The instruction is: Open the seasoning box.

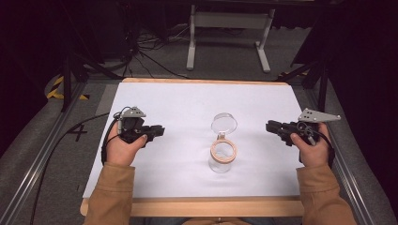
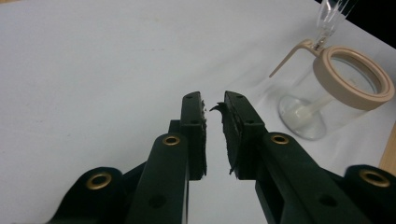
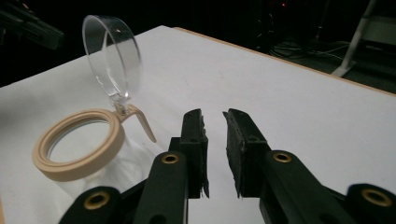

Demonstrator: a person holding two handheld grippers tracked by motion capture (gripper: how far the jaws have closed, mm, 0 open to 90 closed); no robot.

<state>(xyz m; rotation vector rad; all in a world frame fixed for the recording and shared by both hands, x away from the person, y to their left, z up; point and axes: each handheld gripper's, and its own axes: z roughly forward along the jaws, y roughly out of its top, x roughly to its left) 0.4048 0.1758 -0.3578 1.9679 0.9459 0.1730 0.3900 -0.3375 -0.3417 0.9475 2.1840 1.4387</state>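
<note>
A clear glass jar [image 1: 222, 158] with a tan rim stands upright near the middle of the white table [image 1: 178, 103]. Its clear round lid [image 1: 224, 123] is swung up and back on a hinge. In the left gripper view the jar [image 2: 343, 95] is to the upper right; in the right gripper view the jar [image 3: 81, 151] is at the left with the lid [image 3: 112, 56] raised. My left gripper [image 1: 161, 131] hovers left of the jar, open with a narrow gap and nothing in it. My right gripper [image 1: 268, 126] hovers right of the jar, likewise open and holding nothing.
The table has a wooden front edge [image 1: 211, 206] and metal rails [image 1: 37, 164] along both sides. A white metal stand [image 1: 230, 28] and cables [image 1: 150, 47] lie on the floor beyond the far edge.
</note>
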